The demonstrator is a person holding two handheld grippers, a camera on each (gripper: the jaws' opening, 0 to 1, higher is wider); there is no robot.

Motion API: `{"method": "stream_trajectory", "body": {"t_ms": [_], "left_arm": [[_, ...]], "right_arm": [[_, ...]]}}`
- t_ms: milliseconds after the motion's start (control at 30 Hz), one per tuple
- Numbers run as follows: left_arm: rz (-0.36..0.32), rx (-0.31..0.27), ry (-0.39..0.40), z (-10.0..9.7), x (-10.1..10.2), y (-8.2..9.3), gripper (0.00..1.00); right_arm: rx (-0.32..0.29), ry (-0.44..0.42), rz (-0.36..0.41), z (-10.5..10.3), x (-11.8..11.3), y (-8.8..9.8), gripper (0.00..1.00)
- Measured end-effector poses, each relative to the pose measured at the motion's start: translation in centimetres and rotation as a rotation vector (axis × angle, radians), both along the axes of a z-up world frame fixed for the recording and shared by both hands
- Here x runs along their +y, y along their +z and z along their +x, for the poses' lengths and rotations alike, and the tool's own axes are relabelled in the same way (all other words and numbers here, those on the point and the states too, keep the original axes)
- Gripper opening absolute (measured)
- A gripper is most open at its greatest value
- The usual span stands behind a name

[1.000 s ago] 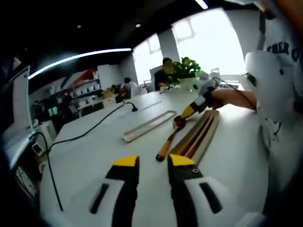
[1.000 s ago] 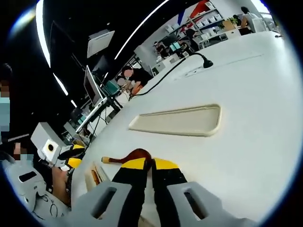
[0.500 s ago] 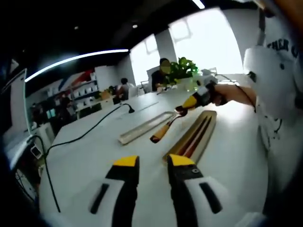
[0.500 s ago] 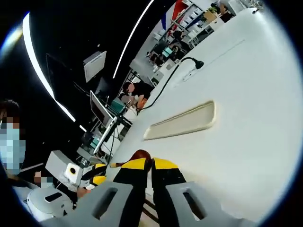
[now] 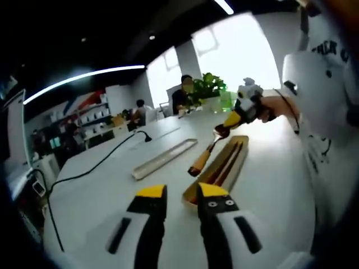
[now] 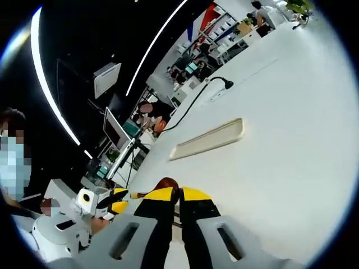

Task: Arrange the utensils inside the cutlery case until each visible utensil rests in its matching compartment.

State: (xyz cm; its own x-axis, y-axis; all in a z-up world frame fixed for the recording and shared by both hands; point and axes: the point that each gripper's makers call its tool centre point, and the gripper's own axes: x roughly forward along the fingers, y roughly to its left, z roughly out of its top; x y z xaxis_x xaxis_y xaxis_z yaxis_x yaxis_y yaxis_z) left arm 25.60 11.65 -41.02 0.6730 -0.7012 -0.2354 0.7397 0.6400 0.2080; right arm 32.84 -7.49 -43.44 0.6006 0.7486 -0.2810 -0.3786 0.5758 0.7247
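- The wooden spoon (image 5: 206,154) hangs in the air right of centre in the left gripper view, its bowl pinched in the right gripper (image 5: 234,117) and its handle slanting down toward the lower left, above the cutlery case (image 5: 221,168).
- In the right gripper view the spoon's dark bowl (image 6: 167,184) sits just above the closed yellow tips at lower centre, so the right jaws are clamped on it.
- I judge the spoon light and stiff. Its smooth, probably lacquered wood could slip, and held by the bowl alone, the long handle can swing. A grip nearer the neck would steady it.
- The case lies on the table (image 5: 269,185), long and shallow, with dark red-brown sticks, probably chopsticks (image 5: 227,159), in its grooves. It looks light enough to slide if nudged.
- The left gripper (image 5: 180,193) points at the near end of the case from the bottom of its view. Its jaws stand a little apart with nothing between them.
- A pale lid or tray (image 5: 165,158) rests left of the case, apart from it; in the right gripper view it lies at centre (image 6: 208,140).
- The table is white, smooth and glossy, so things may skate on it. A black cable (image 5: 92,168) trails across its left side.
- Beyond are an open office, bright windows, a green plant (image 5: 208,85), shelves and seated people.
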Motion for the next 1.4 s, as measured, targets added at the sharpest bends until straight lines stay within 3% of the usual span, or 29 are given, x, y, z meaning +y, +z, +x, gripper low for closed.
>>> {"method": "stream_trajectory", "body": {"t_ms": [300, 600, 767, 1133, 1400], "left_arm": [[0.009, -0.001, -0.030, 0.0, -1.1, -0.6, 0.22], [0.043, -0.002, -0.054, 0.3, -2.5, -1.6, 0.22], [0.024, 0.000, -0.062, 0.4, -3.0, -1.5, 0.22], [0.039, 0.002, -0.060, 1.6, -4.1, -1.9, 0.22], [0.077, 0.012, -0.038, 2.2, -4.3, -2.1, 0.22]], "right_arm": [[0.009, -0.039, -0.028, 1.4, -0.8, -0.7, 0.00], [0.025, -0.072, -0.041, 1.5, -1.2, -0.9, 0.01], [0.031, -0.084, -0.045, 1.5, -1.5, -0.9, 0.01], [0.002, -0.112, -0.080, 2.0, -2.4, -0.9, 0.01], [-0.050, -0.064, -0.185, 2.0, -2.4, -1.1, 0.02]]}}
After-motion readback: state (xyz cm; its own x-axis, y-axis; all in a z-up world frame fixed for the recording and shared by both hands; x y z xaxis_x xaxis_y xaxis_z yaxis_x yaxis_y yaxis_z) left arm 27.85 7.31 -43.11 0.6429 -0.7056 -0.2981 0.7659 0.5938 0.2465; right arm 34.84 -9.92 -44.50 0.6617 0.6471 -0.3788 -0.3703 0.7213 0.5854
